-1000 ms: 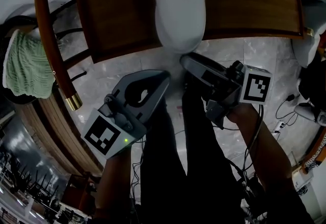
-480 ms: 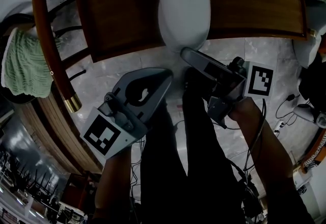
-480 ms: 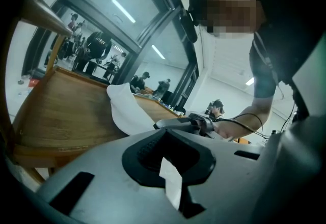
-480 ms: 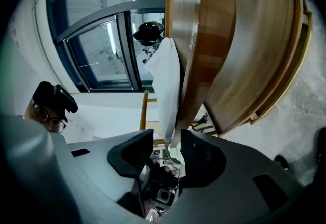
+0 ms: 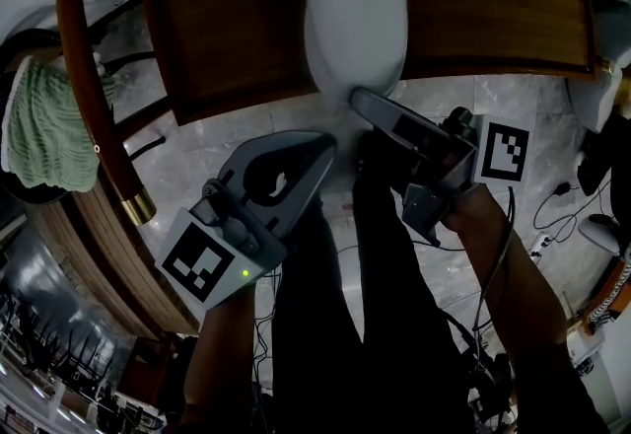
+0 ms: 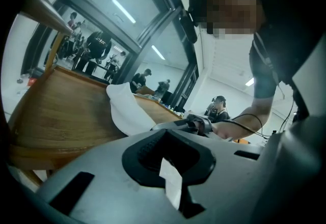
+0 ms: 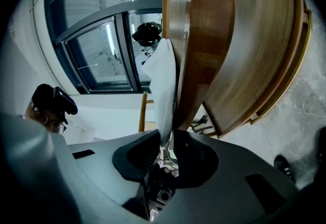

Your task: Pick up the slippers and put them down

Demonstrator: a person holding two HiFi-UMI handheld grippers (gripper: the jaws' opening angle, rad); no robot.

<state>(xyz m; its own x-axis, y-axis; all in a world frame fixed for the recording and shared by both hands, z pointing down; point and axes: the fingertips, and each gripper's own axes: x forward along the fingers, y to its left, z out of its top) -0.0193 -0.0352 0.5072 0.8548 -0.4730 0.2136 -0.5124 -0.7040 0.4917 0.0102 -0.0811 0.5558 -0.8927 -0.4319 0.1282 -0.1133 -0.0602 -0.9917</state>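
A white slipper (image 5: 355,28) lies on the wooden table top (image 5: 227,18), its near end hanging over the edge. My right gripper (image 5: 362,103) is rolled on its side at that end. In the right gripper view the slipper's edge (image 7: 162,90) runs down between the jaws of my right gripper (image 7: 167,139), which have just been closing and now pinch it. My left gripper (image 5: 317,142) hangs lower left, off the table, shut with nothing held. From the left gripper (image 6: 170,131) the slipper (image 6: 127,111) shows ahead on the wood, with the right gripper (image 6: 196,122) beside it.
A curved wooden rail with a brass cap (image 5: 99,107) stands at the left, with a green cloth (image 5: 49,126) beside it. The person's dark trouser legs (image 5: 375,304) fill the bottom. Cables (image 5: 552,215) trail over the marble floor at the right.
The right gripper has rolled a little and edged up to the slipper's overhanging end, and its jaws have closed onto it. The left gripper has stayed where it was.
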